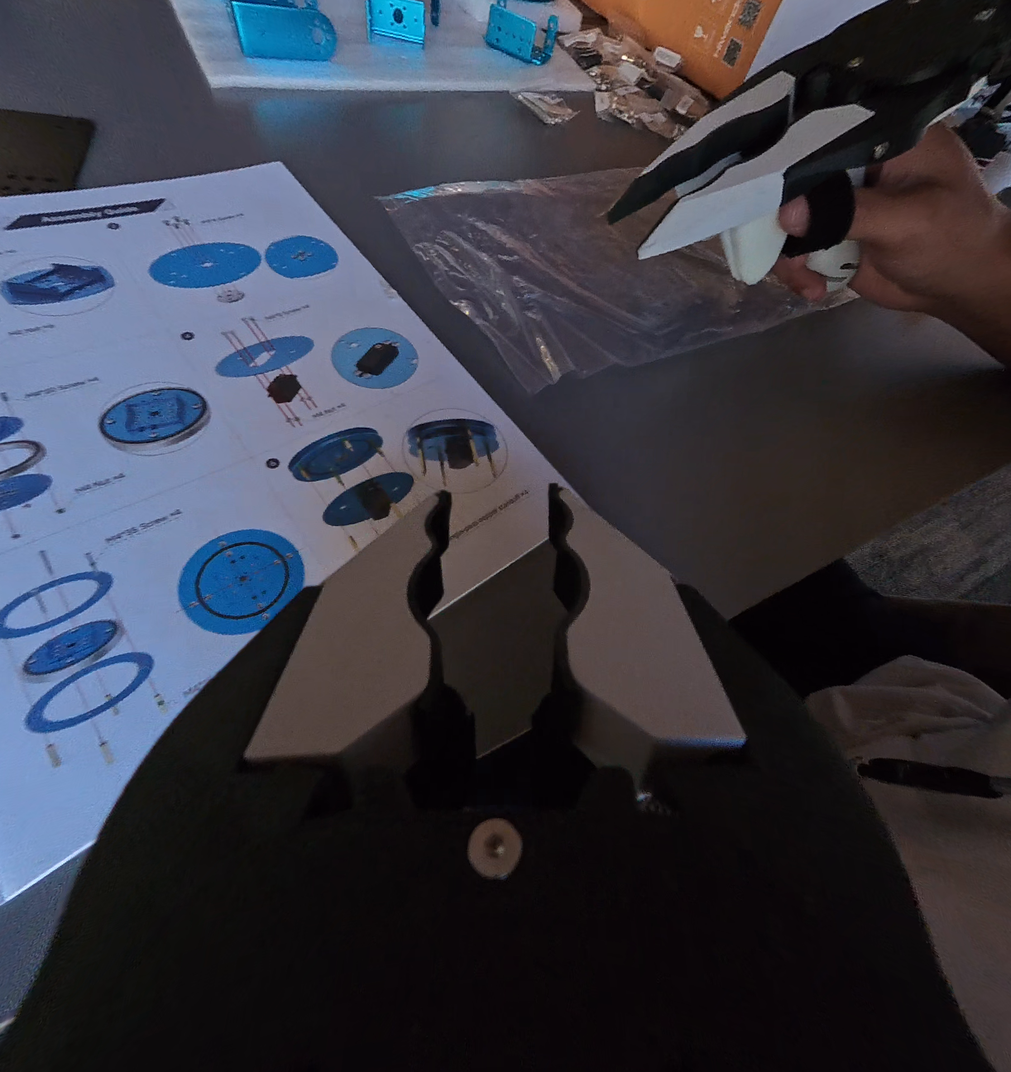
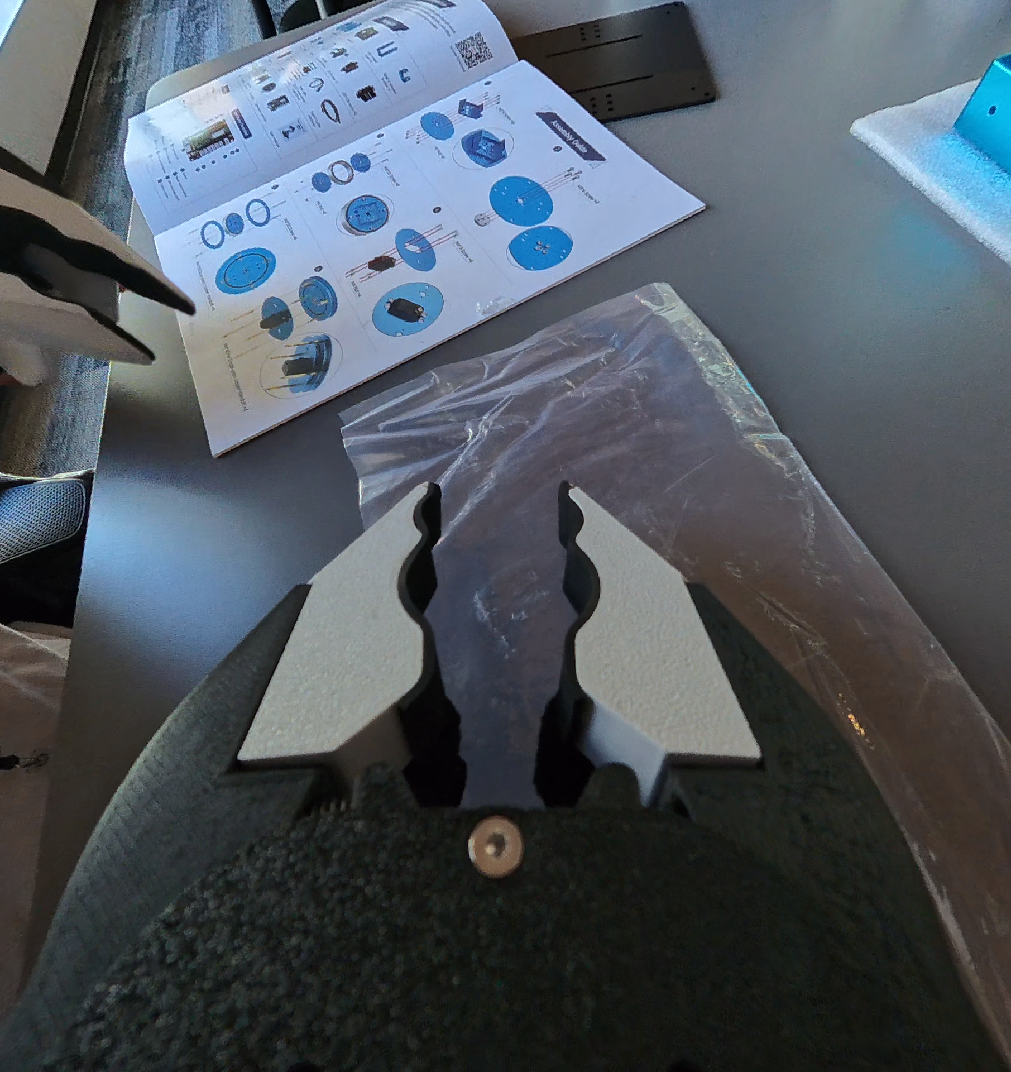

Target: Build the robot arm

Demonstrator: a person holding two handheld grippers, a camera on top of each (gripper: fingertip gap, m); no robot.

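Fingers of the left gripper (image 1: 498,499) stand spread and empty above the near corner of an open instruction booklet (image 1: 160,441) on the grey table (image 1: 723,452). Beside the booklet lies a crumpled clear plastic bag (image 2: 636,417); the right gripper (image 2: 500,493), jaws likewise apart and holding nothing, hovers over its near end. Farther off sit a black perforated plate (image 2: 619,64), blue metal brackets (image 1: 282,29) on white foam (image 1: 375,72), and small packets (image 1: 636,81) by an orange box (image 1: 706,35).
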